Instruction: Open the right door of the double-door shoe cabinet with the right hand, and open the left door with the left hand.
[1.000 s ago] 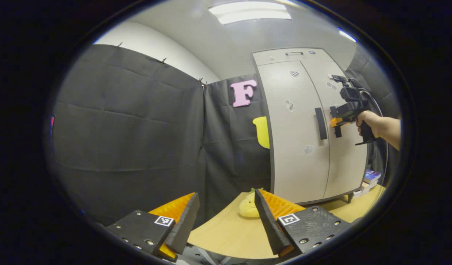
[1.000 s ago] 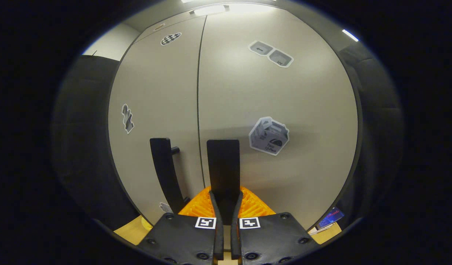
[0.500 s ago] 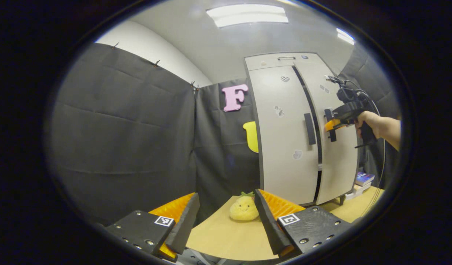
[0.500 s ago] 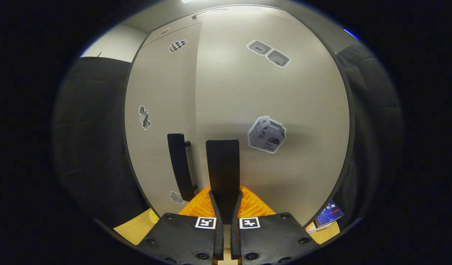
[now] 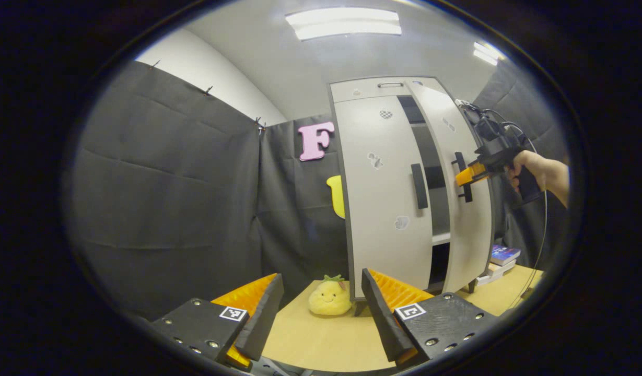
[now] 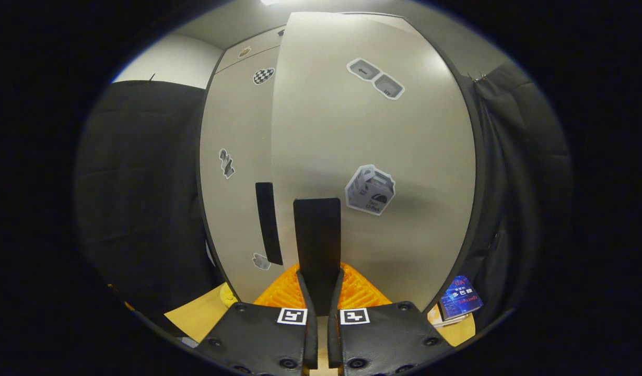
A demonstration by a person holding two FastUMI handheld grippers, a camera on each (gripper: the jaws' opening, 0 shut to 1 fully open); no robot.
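The pale shoe cabinet [image 5: 368, 91] stands on the table at the right. Its right door [image 5: 469, 219] is swung partly outward, and a dark gap with a shelf [image 5: 440, 238] shows behind it. My right gripper [image 5: 466, 176] is shut on that door's dark vertical handle [image 5: 463, 189], with a hand [image 5: 532, 172] holding it. In the right gripper view the handle [image 6: 316, 235] runs up from between my shut right gripper [image 6: 319, 278], against the right door [image 6: 373, 130]. The left door [image 5: 383, 193] is closed, its handle [image 5: 419, 186] untouched. My left gripper [image 5: 321, 295] is open, low and well short of the cabinet.
A yellow plush toy [image 5: 328, 297] sits on the wooden table [image 5: 321, 342] by the cabinet's left foot. Books [image 5: 501, 256] lie stacked to the right of the cabinet, and a book [image 6: 459, 302] shows beside the right door. Black cloth walls close in the left and back.
The right door has swung from closed to partly open, pulled by my right gripper on its handle. The left gripper view has drifted, so the cabinet sits further left; my left gripper stays open.
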